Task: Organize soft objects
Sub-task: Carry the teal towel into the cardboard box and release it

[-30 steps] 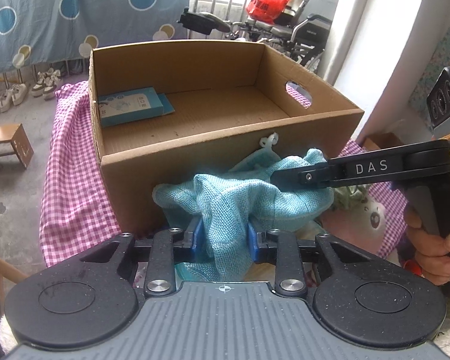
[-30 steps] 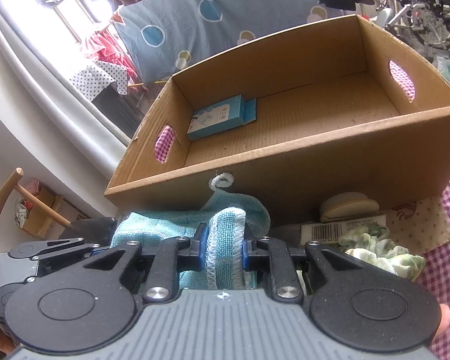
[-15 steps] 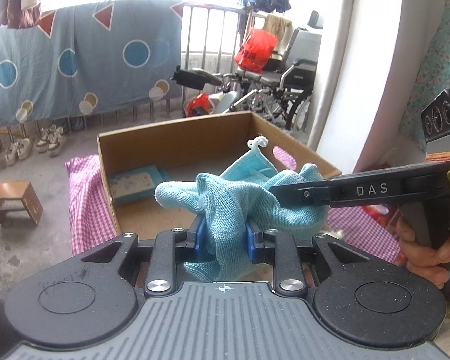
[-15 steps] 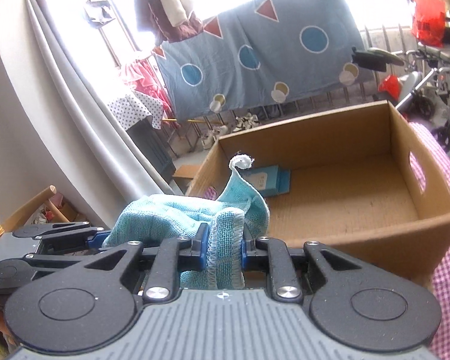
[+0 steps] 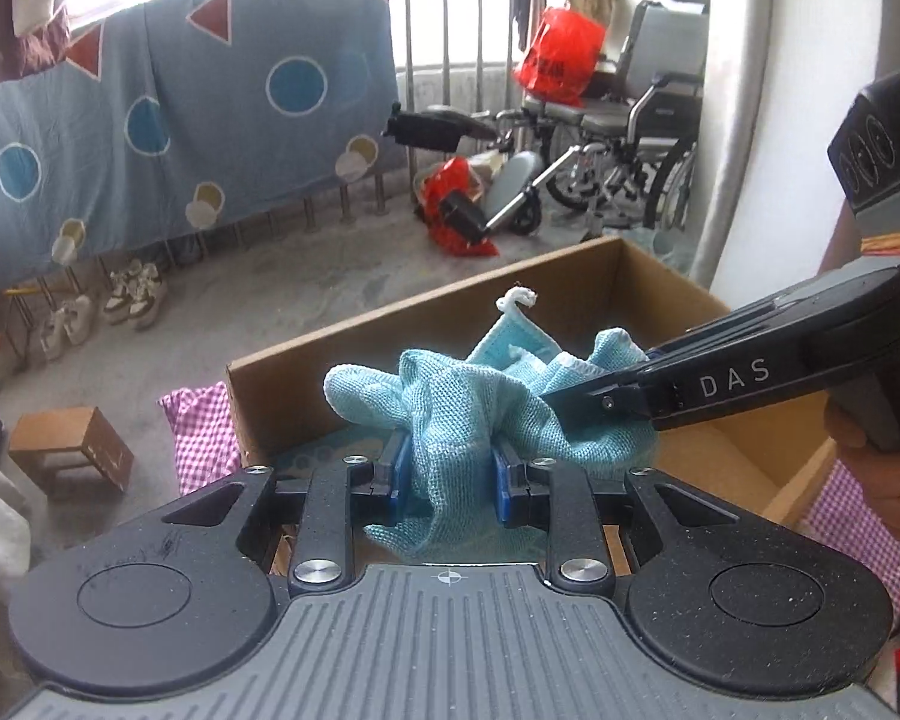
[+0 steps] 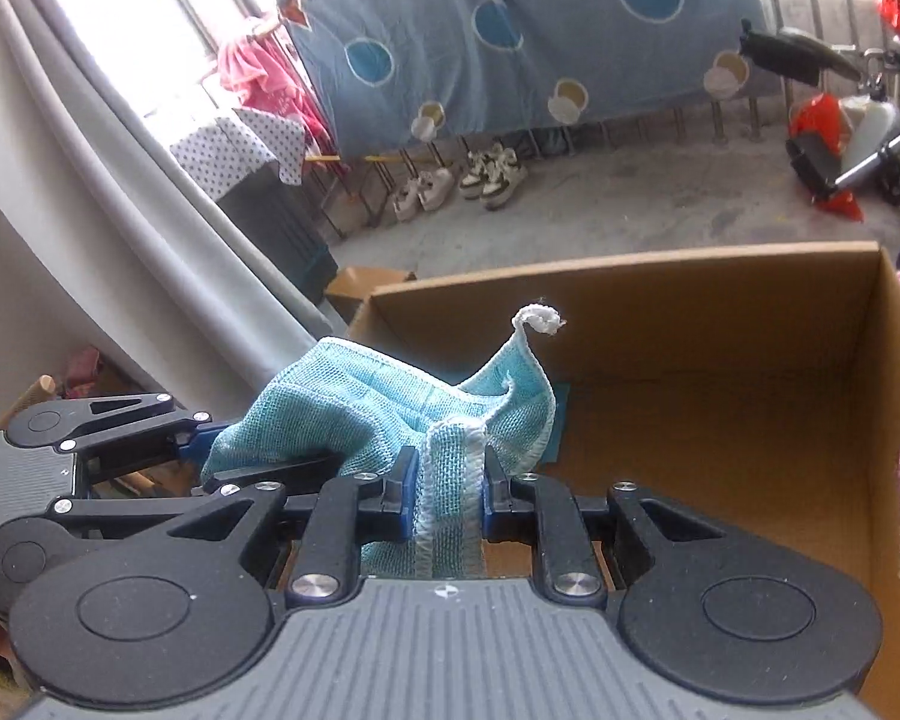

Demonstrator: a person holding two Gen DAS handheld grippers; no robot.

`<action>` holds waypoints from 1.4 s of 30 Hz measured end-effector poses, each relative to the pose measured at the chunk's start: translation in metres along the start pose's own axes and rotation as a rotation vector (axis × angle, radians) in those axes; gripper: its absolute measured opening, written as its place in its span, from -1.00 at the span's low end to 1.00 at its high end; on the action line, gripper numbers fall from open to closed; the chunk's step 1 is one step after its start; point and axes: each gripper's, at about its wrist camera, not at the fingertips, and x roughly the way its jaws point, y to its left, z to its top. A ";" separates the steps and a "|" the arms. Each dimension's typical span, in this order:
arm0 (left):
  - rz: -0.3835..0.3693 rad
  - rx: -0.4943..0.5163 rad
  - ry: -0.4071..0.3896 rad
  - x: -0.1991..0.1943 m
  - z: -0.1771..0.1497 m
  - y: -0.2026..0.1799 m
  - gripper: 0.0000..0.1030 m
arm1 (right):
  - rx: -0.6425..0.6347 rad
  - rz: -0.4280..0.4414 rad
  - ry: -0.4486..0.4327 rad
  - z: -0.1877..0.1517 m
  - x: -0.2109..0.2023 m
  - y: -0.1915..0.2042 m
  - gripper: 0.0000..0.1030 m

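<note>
Both hand-held grippers gripped one teal knit cloth [image 5: 486,414], bunched up btwn them. Left hand-held gripper [image 5: 450,474] had its blue pads nearly closed, pinching a fold of cloth; right hand-held gripper [image 6: 444,492] likewise clamped on the white-stitched hem. Cloth was held in the air over the open cardboard box [image 6: 750,360], w/ its white loop corner sticking up. Box sat on a pink checked tablecloth [image 5: 201,432]. A person's hand [image 5: 888,480] held the right tool's grip.
</note>
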 end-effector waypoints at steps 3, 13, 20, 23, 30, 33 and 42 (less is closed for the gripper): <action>0.017 0.006 0.070 0.033 -0.004 0.008 -0.51 | 0.036 0.001 0.097 0.006 0.037 -0.018 -0.59; 0.087 0.058 0.259 0.066 -0.020 0.018 -0.08 | 0.127 0.007 0.358 0.002 0.113 -0.044 -0.56; 0.122 0.070 0.183 0.034 -0.013 0.017 0.39 | 0.222 0.001 0.385 0.000 0.102 -0.051 0.04; 0.124 0.031 0.134 0.010 -0.010 0.022 0.56 | 0.216 -0.008 0.331 0.008 0.076 -0.047 0.09; 0.125 -0.146 -0.010 -0.065 -0.026 0.044 0.87 | 0.202 0.085 0.359 0.014 0.051 -0.017 0.09; 0.143 -0.209 -0.044 -0.085 -0.043 0.051 0.87 | 0.218 0.125 0.505 -0.004 0.075 0.002 0.09; 0.186 -0.342 -0.024 -0.089 -0.092 0.070 0.87 | 0.207 0.013 0.713 -0.024 0.156 0.016 0.08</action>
